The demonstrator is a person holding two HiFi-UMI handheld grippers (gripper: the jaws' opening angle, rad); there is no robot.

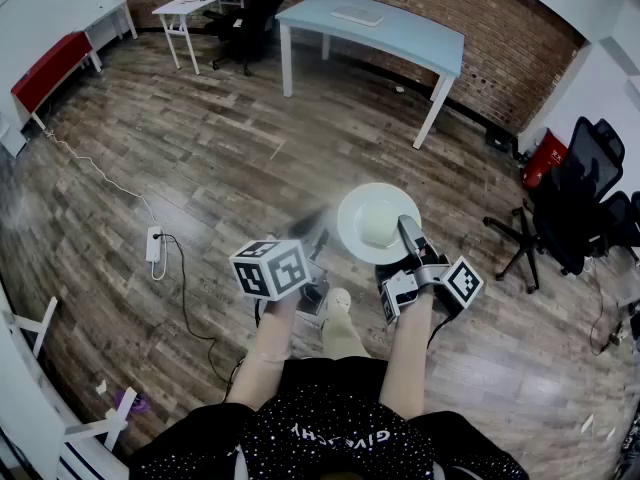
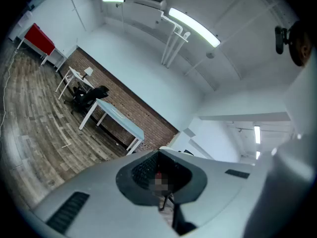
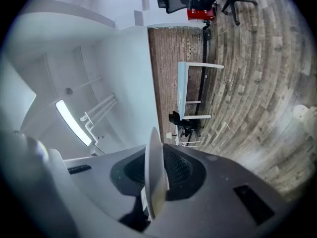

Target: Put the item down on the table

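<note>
A round white plate (image 1: pixel 370 218) is held out above the wooden floor, in front of the person's legs. My right gripper (image 1: pixel 405 230) is shut on its near rim. In the right gripper view the plate (image 3: pixel 154 172) stands edge-on, clamped in the right gripper (image 3: pixel 156 185). My left gripper (image 1: pixel 315 226) hovers just left of the plate, blurred, its marker cube nearer me. In its own view the left gripper (image 2: pixel 163 182) has its grey jaws closed together with nothing in them. The light blue table (image 1: pixel 400 33) stands far ahead by the brick wall.
A flat white object (image 1: pixel 357 15) lies on the blue table. A white desk with a lamp (image 1: pixel 195 3) and a black chair (image 1: pixel 255 13) stand at the back left. Black office chairs (image 1: pixel 575 203) and a red bin (image 1: pixel 545 158) are at the right. A power strip (image 1: pixel 153 243) lies on the floor.
</note>
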